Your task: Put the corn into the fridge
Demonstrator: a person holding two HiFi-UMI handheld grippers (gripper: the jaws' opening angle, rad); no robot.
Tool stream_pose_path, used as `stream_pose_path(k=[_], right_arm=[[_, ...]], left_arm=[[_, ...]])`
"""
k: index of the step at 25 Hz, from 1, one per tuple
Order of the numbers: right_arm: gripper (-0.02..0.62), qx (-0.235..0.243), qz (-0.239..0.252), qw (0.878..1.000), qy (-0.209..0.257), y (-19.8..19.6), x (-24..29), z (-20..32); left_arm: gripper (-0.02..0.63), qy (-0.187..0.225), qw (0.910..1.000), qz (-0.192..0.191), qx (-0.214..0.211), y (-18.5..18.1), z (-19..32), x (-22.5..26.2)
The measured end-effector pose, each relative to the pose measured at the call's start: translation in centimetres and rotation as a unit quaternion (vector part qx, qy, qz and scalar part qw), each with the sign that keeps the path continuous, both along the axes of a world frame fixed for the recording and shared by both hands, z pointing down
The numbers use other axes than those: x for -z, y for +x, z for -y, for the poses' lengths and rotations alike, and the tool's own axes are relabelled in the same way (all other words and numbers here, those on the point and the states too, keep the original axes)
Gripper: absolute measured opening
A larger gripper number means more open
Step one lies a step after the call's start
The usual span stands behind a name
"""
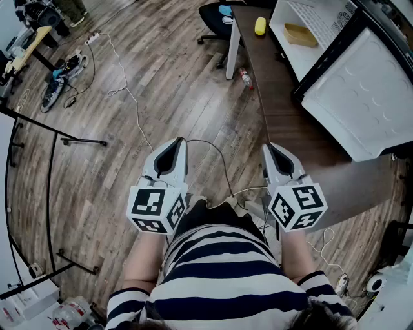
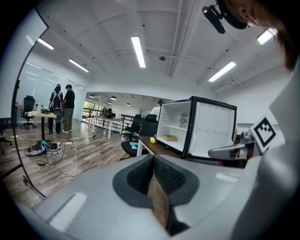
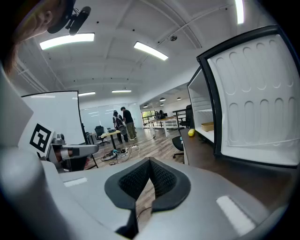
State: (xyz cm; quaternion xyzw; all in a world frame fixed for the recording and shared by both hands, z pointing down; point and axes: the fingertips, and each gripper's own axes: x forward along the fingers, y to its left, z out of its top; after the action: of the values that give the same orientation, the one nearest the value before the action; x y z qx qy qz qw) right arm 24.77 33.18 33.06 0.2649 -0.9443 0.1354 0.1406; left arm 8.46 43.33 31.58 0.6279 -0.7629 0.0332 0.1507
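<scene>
two grippers, left gripper (image 1: 173,155) and right gripper (image 1: 275,158), hang well short of the open fridge (image 1: 317,17) in the head view; corn (image 1: 260,26) lies on the table (image 1: 284,109) just beside the fridge. left gripper view: jaws clenched together. right gripper view: jaws likewise clenched together.

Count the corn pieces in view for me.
1: the corn lies on the dark desk, beside the open fridge. More could be hidden inside the fridge.

Left tongs (image 1: 180,140) and right tongs (image 1: 266,146) side by side, both closed, empty, angled slightly down
</scene>
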Motion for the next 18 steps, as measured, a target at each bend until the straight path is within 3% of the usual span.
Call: stream_pose_path(k=[18], right_arm=[[-0.003, -0.013, -0.023, 1.0, -0.004, -6.3, -1.4, -0.6]], left_arm=[[0.0, -0.01, 0.9999, -0.003, 0.005, -6.4, -1.8, -1.6]])
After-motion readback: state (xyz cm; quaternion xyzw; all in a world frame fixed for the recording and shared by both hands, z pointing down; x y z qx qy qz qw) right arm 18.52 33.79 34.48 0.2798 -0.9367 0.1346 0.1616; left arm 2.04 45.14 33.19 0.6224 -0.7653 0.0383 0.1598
